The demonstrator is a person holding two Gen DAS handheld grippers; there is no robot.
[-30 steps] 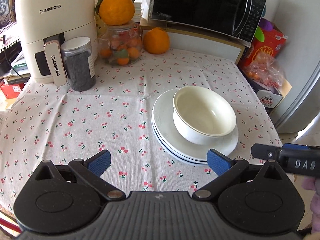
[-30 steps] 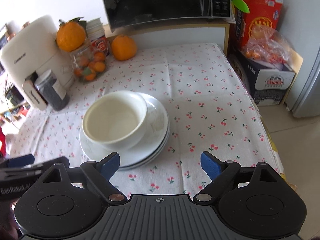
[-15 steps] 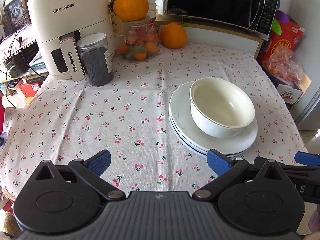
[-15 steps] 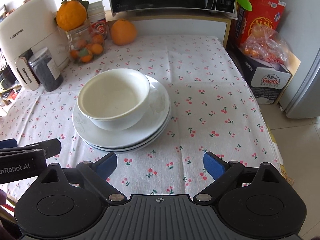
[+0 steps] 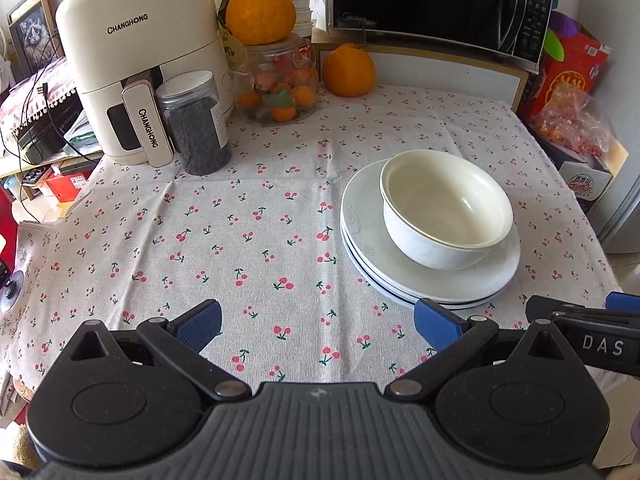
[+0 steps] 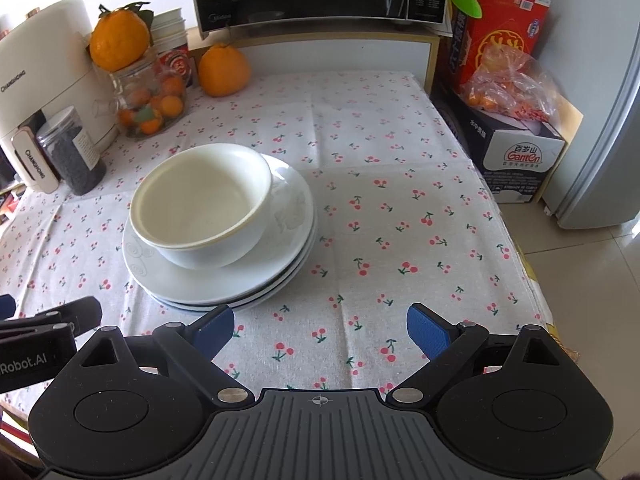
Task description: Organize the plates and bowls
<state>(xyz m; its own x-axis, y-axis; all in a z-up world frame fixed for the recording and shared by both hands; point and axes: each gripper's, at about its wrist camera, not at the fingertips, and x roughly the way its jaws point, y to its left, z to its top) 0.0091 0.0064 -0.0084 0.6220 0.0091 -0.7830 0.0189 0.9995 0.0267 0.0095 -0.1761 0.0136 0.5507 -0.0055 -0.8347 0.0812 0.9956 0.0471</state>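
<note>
Left wrist view: left tongs (image 5: 318, 322) spread wide, nothing between the pads, poised over bare cherry-print table (image 5: 240, 240). Right tongs (image 6: 320, 326) have just been opening and now stand wide, also empty. Just ahead of the left tongs and to their right, ahead-left of the right tongs: plates (image 5: 430, 276) stacked, bowls (image 5: 446, 208) nested on top, what looks like two by the doubled rim. Farther back: dark jar (image 5: 196, 122), air fryer (image 5: 140, 60), oranges, microwave (image 5: 436, 0). Judgement: stacking looks done; little seems left.
</note>
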